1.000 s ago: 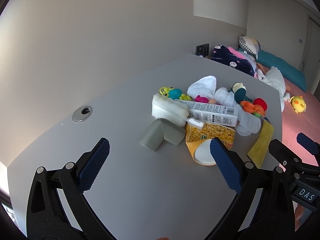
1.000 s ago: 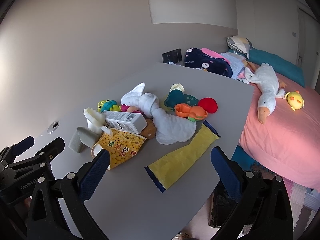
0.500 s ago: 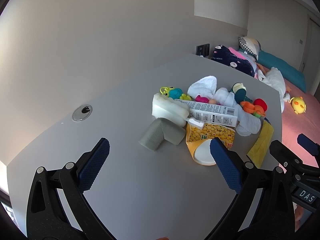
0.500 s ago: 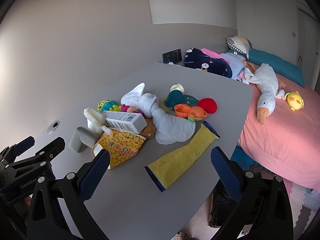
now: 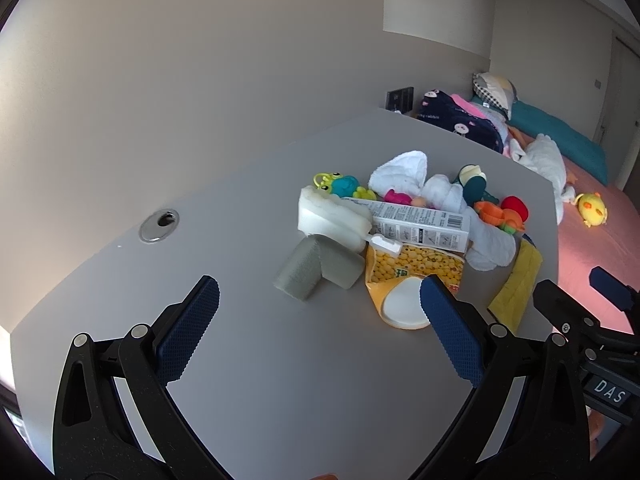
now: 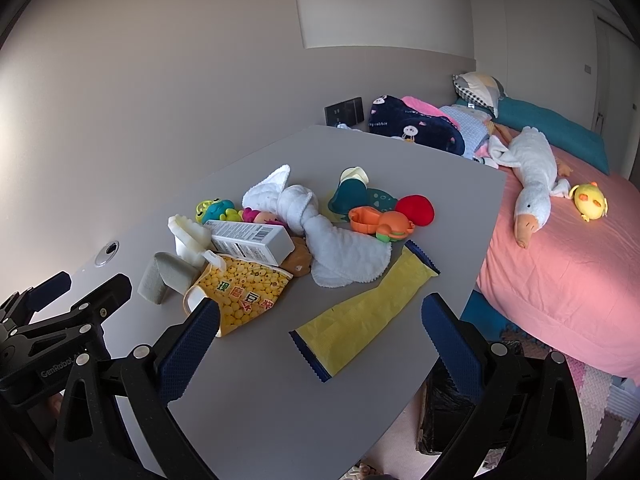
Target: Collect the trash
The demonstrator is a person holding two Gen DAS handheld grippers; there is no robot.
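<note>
A heap of trash and toys lies on the grey table. In it are a grey foam corner piece, a white foam block, a long white carton, a yellow corn-print bag and a flat yellow wrapper. My left gripper hovers open in front of the grey foam. My right gripper stands open above the yellow wrapper. Neither holds anything.
A white towel, plastic toys and a red ball lie behind the trash. A cable hole sits at the table's left. A pink bed with a plush goose stands right. A black bin bag shows below the table edge.
</note>
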